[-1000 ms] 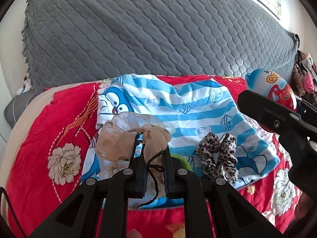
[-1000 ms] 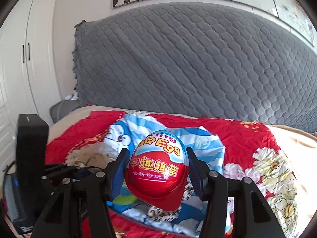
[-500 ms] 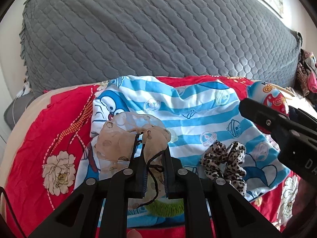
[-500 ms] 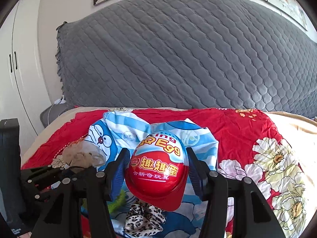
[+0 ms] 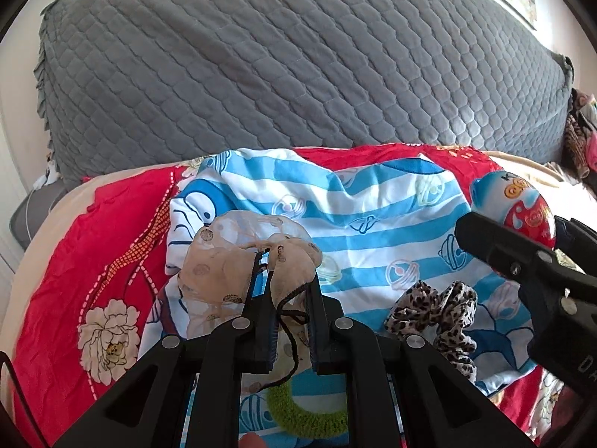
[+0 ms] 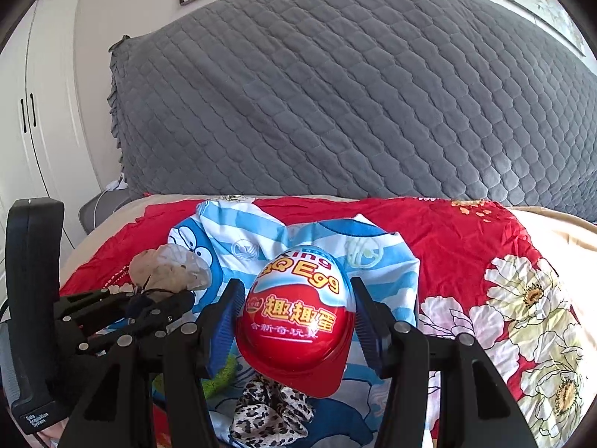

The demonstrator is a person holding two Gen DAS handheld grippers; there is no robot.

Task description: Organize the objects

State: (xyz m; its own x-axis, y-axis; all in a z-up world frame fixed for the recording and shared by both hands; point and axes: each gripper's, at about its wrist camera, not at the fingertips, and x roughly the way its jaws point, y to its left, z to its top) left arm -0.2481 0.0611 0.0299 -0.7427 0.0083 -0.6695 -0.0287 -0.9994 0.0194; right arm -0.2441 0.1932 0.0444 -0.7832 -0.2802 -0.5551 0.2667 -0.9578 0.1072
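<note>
My left gripper [image 5: 289,291] is shut on a sheer beige scrunchie [image 5: 231,261] with a black cord, held above a blue-striped Doraemon cloth [image 5: 373,220]. My right gripper [image 6: 296,298] is shut on a red and blue toy egg [image 6: 298,317], held above the same cloth [image 6: 238,239]. The egg also shows at the right of the left wrist view [image 5: 515,205]. A leopard-print scrunchie [image 5: 436,310] and a green scrunchie [image 5: 302,410] lie on the cloth below the grippers. The left gripper with the beige scrunchie [image 6: 171,268] shows at the left of the right wrist view.
The cloth lies on a red floral bedspread [image 6: 485,246]. A grey quilted headboard cover [image 5: 298,74] stands behind it. White wardrobe doors [image 6: 33,112] are at far left. Clothes [image 5: 582,138] hang at far right.
Both grippers have drawn back and lifted a little over the bed with their objects held. The green scrunchie has come into view under the left gripper.
</note>
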